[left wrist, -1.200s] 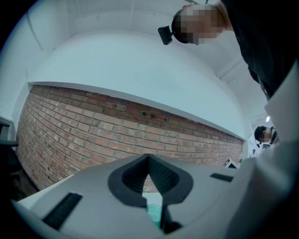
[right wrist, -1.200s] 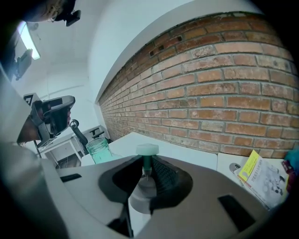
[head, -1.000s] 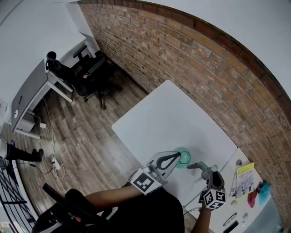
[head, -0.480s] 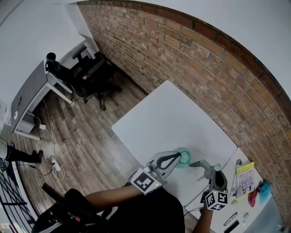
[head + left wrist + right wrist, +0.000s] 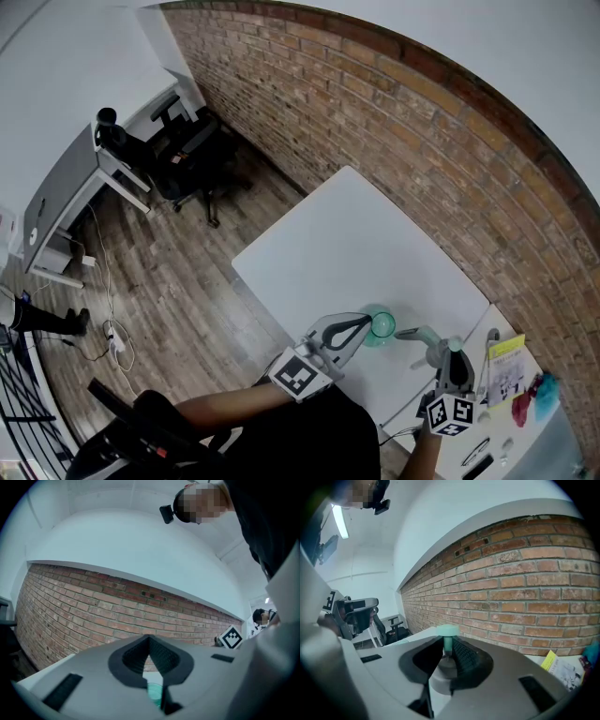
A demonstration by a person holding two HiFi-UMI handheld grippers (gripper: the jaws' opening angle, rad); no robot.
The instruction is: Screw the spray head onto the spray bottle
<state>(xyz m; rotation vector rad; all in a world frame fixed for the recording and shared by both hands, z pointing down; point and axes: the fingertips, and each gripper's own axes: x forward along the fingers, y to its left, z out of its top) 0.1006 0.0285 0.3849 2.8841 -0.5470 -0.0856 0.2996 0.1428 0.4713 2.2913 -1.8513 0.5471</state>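
At 5 o'clock on the white table [image 5: 347, 234], near edge | left gripper [image 5: 361, 328]: jaws fully closed, clamping green spray bottle [image 5: 381, 325] | right gripper [image 5: 439, 352]: jaws narrowly parted, gripping spray head [image 5: 422, 337], at bottle's 3 o'clock, apart | step: aligning | advice: centre head squarely over bottle mouth, bottle steady, then twist gently to avoid cross-threading.

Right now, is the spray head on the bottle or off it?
Off. The right gripper has its jaws on the spray head, apart from the green bottle at the left gripper.
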